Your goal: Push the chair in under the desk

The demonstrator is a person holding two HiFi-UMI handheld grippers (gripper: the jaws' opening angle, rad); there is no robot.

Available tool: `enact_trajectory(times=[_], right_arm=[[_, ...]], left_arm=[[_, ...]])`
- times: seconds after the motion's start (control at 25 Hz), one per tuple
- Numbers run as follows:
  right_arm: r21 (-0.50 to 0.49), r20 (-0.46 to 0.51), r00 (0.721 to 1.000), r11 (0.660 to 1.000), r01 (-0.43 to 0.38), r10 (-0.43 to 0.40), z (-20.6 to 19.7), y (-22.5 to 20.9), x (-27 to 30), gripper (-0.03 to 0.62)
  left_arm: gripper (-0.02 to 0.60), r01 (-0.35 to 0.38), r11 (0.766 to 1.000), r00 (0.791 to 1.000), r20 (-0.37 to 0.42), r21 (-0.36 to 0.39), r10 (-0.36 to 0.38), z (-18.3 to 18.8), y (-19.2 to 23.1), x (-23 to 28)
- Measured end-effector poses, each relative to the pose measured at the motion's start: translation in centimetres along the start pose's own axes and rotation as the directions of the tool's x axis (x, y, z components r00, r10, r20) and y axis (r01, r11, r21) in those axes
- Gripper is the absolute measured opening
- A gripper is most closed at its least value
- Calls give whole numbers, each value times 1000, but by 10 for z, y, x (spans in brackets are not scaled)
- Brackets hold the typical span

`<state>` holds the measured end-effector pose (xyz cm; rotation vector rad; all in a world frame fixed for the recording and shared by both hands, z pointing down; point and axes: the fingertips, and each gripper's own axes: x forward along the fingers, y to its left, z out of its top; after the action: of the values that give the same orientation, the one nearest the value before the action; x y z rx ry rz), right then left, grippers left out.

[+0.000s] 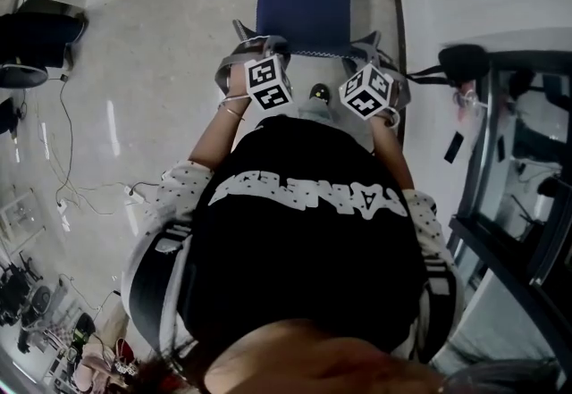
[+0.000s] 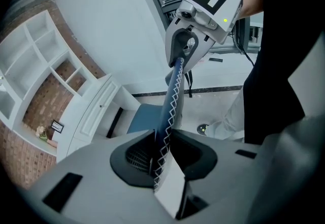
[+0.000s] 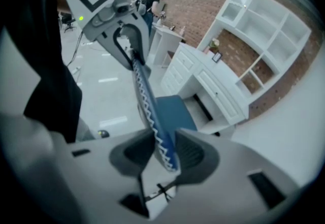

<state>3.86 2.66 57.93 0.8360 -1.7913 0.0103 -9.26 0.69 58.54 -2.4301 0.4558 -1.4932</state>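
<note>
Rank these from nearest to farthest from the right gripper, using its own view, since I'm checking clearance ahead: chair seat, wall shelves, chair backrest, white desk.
1. chair backrest: gripped between the jaws.
2. chair seat: just beyond, below.
3. white desk: past the seat, rightward.
4. wall shelves: farthest, upper right.

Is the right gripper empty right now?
No, the right gripper is closed on the chair backrest, whose blue stitched edge sits between its jaws.

We clamp our right gripper (image 3: 165,154) on the blue, white-stitched backrest (image 3: 146,98) edge. At its far end the left gripper (image 3: 133,58) grips the same edge. Past it, the blue seat (image 3: 175,111) stands beside the white desk (image 3: 213,91), below brick-backed shelves (image 3: 264,40).
</note>
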Motion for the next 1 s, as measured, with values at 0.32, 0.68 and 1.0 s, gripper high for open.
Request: enact_trajectory(times=[0.32,0.68,1.0], right_arm=[[21,23,999,999,-32,32,-14,-16,31,141],[15,22,999,999,-48,47,-22,-28,43,140],[1,33,997,998,-63,63,-18,-32,44,137]], left_arm=[[123,-1,1000,999,-39,-12,0,3,12,36],[123,-7,1000,999,-52,-19,6,12,16,49],[123,-10,1000,998,-65,-22,9,13,22,47]])
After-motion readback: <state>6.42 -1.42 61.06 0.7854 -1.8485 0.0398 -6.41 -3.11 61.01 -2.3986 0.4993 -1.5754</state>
